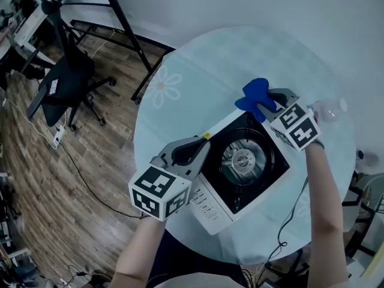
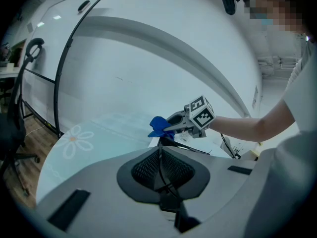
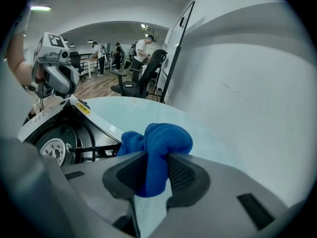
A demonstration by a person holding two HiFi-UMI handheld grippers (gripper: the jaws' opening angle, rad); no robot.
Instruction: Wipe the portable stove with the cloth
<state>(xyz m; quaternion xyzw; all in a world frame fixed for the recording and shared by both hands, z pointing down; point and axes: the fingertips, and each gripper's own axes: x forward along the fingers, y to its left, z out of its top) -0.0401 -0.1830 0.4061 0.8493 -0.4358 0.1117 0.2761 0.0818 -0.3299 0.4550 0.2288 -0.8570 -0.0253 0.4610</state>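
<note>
The portable stove [image 1: 211,207], white with a black top and a round burner [image 1: 243,159], sits in the middle of a round pale-blue table [image 1: 180,95]. My left gripper [image 1: 203,141] is at the stove's back-left corner, by a yellow label, with its jaws shut on the stove's thin black rim [image 2: 166,142]. My right gripper [image 1: 264,105] hovers at the stove's far corner, shut on a bunched blue cloth [image 1: 253,95]. The cloth [image 3: 161,138] bulges out above the right gripper's [image 3: 151,165] pads, over the table just beside the stove [image 3: 54,148].
A clear glass object [image 1: 329,109] lies on the table right of the right gripper. A black office chair [image 1: 60,83] and a black stand's legs [image 1: 126,29] stand on the wooden floor to the left. A cable [image 1: 289,221] hangs off the table's near right edge.
</note>
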